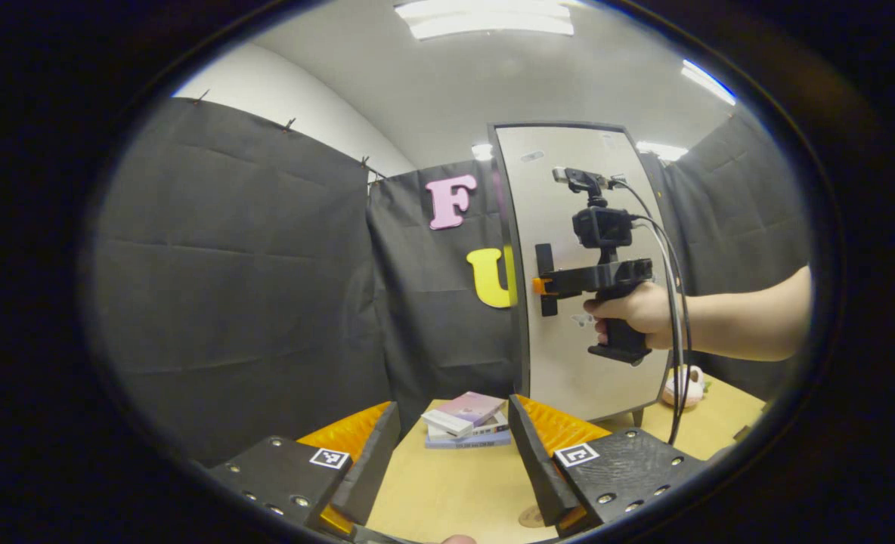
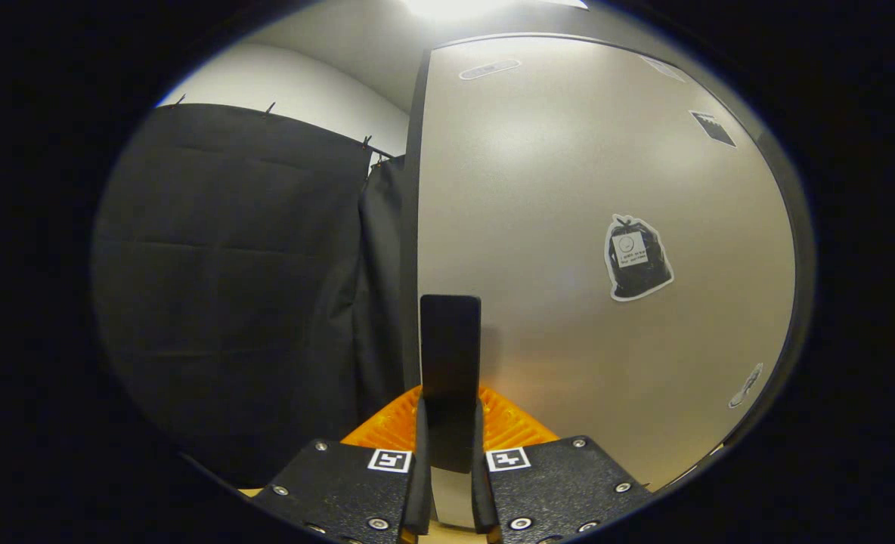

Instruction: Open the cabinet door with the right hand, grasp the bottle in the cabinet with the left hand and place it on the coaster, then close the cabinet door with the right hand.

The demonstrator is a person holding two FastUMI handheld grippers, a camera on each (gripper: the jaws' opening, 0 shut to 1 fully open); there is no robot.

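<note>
Right gripper view: right claw (image 2: 449,423) clamps door handle (image 2: 450,355); left claw (image 1: 453,453) gapes toward books (image 1: 466,419).

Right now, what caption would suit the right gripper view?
Right gripper shut on the cabinet door's upright handle, door closed.

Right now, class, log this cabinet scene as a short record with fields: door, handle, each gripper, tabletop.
door: cabinet door looks closed
handle: dark vertical handle held between the right gripper jaws
right gripper: shut on the handle, held by a hand
left gripper: left gripper jaws open, holding nothing
tabletop: stack of books; coaster partly visible
</note>
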